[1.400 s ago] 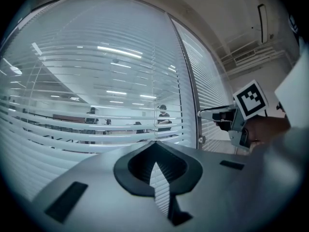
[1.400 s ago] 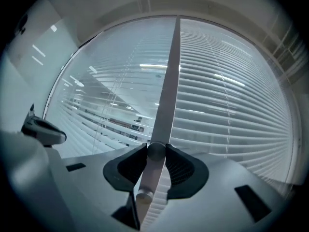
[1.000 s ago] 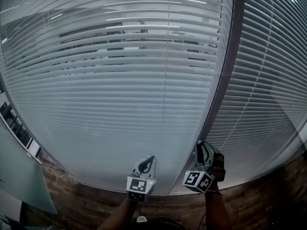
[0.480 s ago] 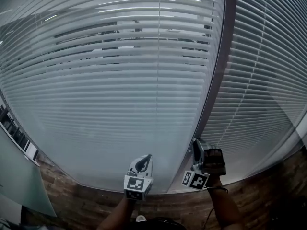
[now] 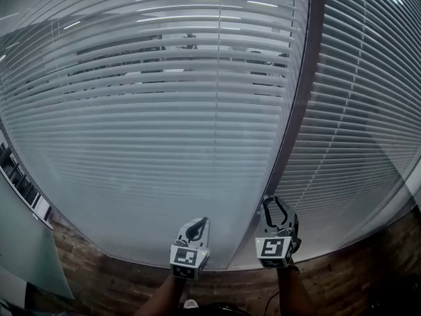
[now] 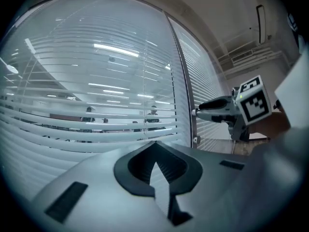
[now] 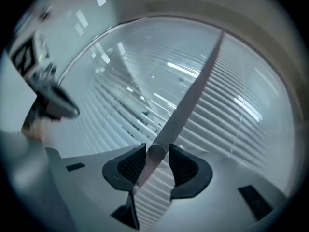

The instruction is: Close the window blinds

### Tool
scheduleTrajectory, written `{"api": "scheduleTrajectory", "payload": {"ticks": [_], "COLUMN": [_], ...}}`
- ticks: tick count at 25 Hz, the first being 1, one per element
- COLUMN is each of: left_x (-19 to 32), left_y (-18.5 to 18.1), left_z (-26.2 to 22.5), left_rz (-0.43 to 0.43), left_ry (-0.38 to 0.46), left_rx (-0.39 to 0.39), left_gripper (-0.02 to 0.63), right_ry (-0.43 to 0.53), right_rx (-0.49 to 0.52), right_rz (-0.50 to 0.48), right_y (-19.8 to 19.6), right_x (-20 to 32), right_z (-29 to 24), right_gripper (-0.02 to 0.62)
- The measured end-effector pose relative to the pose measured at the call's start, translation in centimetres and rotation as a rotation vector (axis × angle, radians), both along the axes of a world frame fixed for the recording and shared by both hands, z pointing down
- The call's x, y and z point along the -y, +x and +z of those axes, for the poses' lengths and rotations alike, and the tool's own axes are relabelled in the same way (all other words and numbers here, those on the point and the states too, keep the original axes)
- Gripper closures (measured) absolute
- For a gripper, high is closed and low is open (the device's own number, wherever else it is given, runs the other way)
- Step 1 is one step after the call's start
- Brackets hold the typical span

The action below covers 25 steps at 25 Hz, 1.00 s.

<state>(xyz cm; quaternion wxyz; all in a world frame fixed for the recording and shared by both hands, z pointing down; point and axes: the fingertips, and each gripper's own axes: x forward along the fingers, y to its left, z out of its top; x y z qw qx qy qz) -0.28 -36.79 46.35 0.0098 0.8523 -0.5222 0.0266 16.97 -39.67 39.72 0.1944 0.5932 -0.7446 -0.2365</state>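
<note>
Right gripper (image 7: 157,154) has just eased its jaws wider, loose about the slim grey tilt wand (image 7: 193,88) at centre frame. The white slatted blinds (image 5: 164,130) fill the frame, upper slats part open. Left gripper (image 6: 154,149) is pinched together, empty. Twisting step — next I'd clamp and roll the wand.

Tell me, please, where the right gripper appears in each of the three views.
Head view: the right gripper is at the bottom, right of centre, against the blinds.
Left gripper view: the right gripper is on the right side, pointing left.
Right gripper view: the right gripper is at bottom centre; its jaws have just been opening, with the wand between them.
Shared landmark: the blinds, seen in all three.
</note>
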Motion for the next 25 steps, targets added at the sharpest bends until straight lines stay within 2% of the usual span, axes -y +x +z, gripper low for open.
{"api": "scheduleTrajectory", "payload": {"ticks": [1, 3, 7, 9, 19, 22, 25], "left_x": [0.0, 0.0, 0.1, 0.0, 0.0, 0.1, -0.2], "left_y": [-0.1, -0.3, -0.4, -0.4, -0.8, -0.7, -0.6], "left_z": [0.0, 0.0, -0.1, -0.1, 0.1, -0.2, 0.0], "left_rz": [-0.002, -0.007, -0.011, -0.008, -0.017, -0.014, -0.009], "left_ry": [-0.001, -0.001, 0.000, 0.002, 0.001, 0.003, 0.000], "left_rx": [-0.001, -0.006, -0.007, -0.006, -0.007, -0.008, -0.017], "left_gripper": [0.606, 0.606, 0.606, 0.606, 0.606, 0.606, 0.606], "right_ry": [-0.033, -0.097, -0.146, -0.163, -0.130, -0.120, -0.101], "right_rx": [0.135, 0.328, 0.561, 0.634, 0.681, 0.639, 0.529], "right_rz": [-0.037, -0.066, -0.068, -0.060, -0.010, -0.007, 0.008], "right_y": [0.2, 0.6, 1.5, 1.4, 1.5, 1.5, 1.2], "right_x": [0.0, 0.1, 0.7, 0.8, 0.9, 0.9, 0.6], "right_z": [-0.2, -0.8, -0.2, 0.6, 0.7, 0.4, 0.5], "right_gripper": [0.463, 0.454, 0.443, 0.443, 0.471, 0.472, 0.474]}}
